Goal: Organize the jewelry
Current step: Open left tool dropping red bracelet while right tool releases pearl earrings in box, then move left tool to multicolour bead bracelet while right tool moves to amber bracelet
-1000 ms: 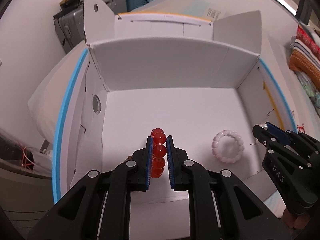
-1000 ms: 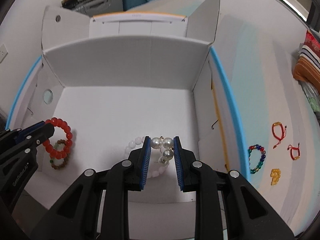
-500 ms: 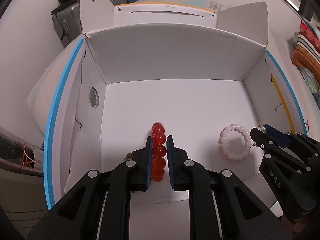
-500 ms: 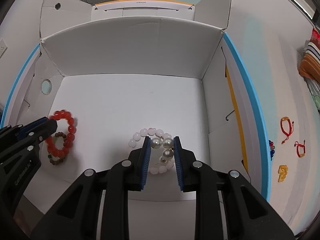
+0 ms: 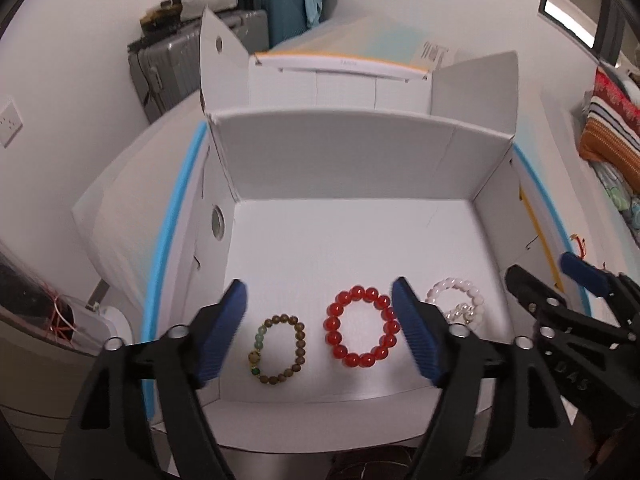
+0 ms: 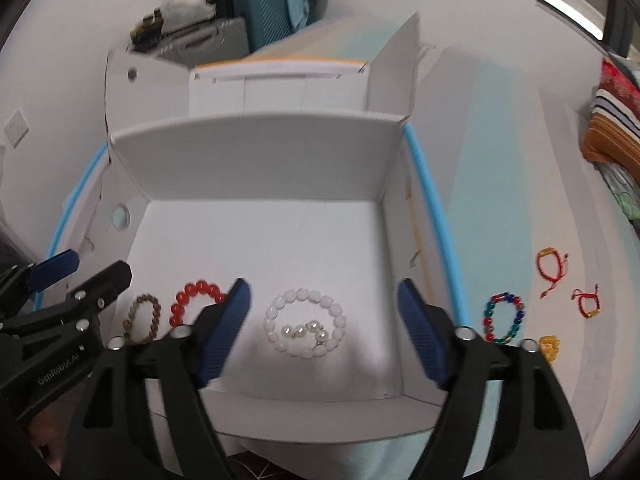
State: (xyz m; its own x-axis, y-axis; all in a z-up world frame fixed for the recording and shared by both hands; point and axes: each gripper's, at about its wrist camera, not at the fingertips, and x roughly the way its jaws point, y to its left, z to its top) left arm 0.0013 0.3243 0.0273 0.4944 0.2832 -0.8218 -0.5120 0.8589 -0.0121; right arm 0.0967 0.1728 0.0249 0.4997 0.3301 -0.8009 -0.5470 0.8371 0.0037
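An open white cardboard box (image 5: 360, 164) (image 6: 260, 160) holds the jewelry on its floor. A red bead bracelet (image 5: 362, 333) (image 6: 192, 300) lies flat beside a brown and green bead bracelet (image 5: 280, 350) (image 6: 144, 318). To their right a pale pink bead bracelet (image 5: 456, 296) (image 6: 304, 322) rings a small pearl piece (image 6: 306, 330). My left gripper (image 5: 320, 320) hovers above the red and brown bracelets, its jaws opening wide with nothing pressed between them. My right gripper (image 6: 324, 314) hangs over the pink bracelet, its jaws also opening and free of the pearls.
On the pale cloth right of the box lie a multicoloured bead bracelet (image 6: 502, 318), two red cord bracelets (image 6: 552, 268) (image 6: 588, 302) and a yellow charm (image 6: 549, 346). Suitcases (image 5: 256, 36) stand at the back wall. Striped fabric (image 5: 612, 128) lies at far right.
Both grippers opened wide and rose a little. The red bracelet dropped flat beside the brown one. The pearl piece came to rest inside the pink bracelet.
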